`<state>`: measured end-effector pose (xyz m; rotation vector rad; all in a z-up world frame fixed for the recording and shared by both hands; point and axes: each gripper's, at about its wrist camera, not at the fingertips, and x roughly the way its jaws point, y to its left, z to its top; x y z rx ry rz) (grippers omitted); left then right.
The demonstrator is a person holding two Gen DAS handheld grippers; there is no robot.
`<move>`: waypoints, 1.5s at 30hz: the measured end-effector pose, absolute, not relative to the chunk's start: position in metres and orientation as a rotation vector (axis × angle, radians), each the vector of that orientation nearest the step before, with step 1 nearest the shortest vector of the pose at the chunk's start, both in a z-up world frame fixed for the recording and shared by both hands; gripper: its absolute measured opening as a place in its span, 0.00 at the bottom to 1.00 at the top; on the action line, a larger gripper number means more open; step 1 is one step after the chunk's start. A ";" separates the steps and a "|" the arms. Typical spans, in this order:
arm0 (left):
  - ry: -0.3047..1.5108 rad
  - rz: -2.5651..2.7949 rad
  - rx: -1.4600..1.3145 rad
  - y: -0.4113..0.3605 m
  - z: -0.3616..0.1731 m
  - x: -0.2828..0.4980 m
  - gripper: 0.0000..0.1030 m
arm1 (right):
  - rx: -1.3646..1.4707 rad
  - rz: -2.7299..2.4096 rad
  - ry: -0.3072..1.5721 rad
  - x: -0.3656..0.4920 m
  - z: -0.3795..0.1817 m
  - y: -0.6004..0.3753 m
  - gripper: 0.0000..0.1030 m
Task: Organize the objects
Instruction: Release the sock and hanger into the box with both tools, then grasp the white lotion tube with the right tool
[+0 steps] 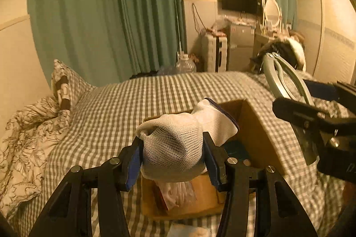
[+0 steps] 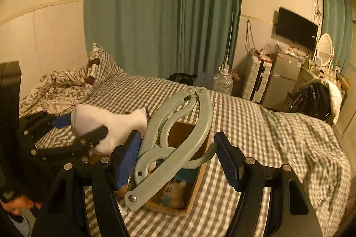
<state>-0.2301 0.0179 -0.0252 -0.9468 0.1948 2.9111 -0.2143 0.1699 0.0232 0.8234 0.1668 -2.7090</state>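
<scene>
Left wrist view: left gripper [image 1: 172, 157] clenched on white sock [image 1: 178, 141], held over cardboard box [image 1: 255, 125] on the bed; soft, light, compressible, best pinched mid-bundle. Right gripper [image 2: 178, 161] spread wide; folding hanger [image 2: 175, 137] leans on its left pad, rigid, slippery plastic.

Box [image 1: 255, 123] contents — half hidden by sock [image 1: 175, 143] and hanger [image 2: 175, 137].

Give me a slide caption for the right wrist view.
Right gripper, jaws apart, with a folded hanger over the box on the checked bed; left gripper holds a sock.
</scene>
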 end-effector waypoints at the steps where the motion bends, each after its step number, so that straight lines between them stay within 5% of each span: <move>1: 0.200 2.905 -0.963 0.017 -0.032 -0.236 0.50 | 0.838 -2.696 0.158 -0.223 0.016 0.168 0.66; 7: 0.153 2.835 -1.032 0.006 -0.064 -0.256 0.51 | 0.908 -2.654 0.113 -0.258 -0.030 0.166 0.66; 10: 0.132 2.802 -1.022 0.005 -0.065 -0.255 0.60 | 0.903 -2.662 0.081 -0.262 -0.044 0.171 0.66; 12: 0.140 2.820 -1.001 0.007 -0.060 -0.250 0.87 | 0.880 -2.677 0.072 -0.257 -0.039 0.172 0.71; 14: 0.155 2.864 -0.948 0.010 -0.052 -0.238 0.98 | 0.850 -2.686 0.048 -0.246 -0.030 0.176 0.78; 24: 0.224 2.939 -0.883 -0.003 0.009 -0.146 1.00 | 0.713 -2.773 0.132 -0.145 0.052 0.211 0.83; 32: 0.068 2.836 -0.883 -0.031 0.036 -0.056 1.00 | 0.658 -2.698 0.164 -0.055 0.099 0.221 0.85; 37: 0.089 2.840 -0.920 -0.029 0.021 -0.021 1.00 | 0.716 -2.700 0.239 -0.027 0.077 0.207 0.85; 45: 0.233 2.787 -1.139 -0.015 -0.066 -0.008 1.00 | 0.971 -2.577 0.304 -0.001 -0.044 0.184 0.85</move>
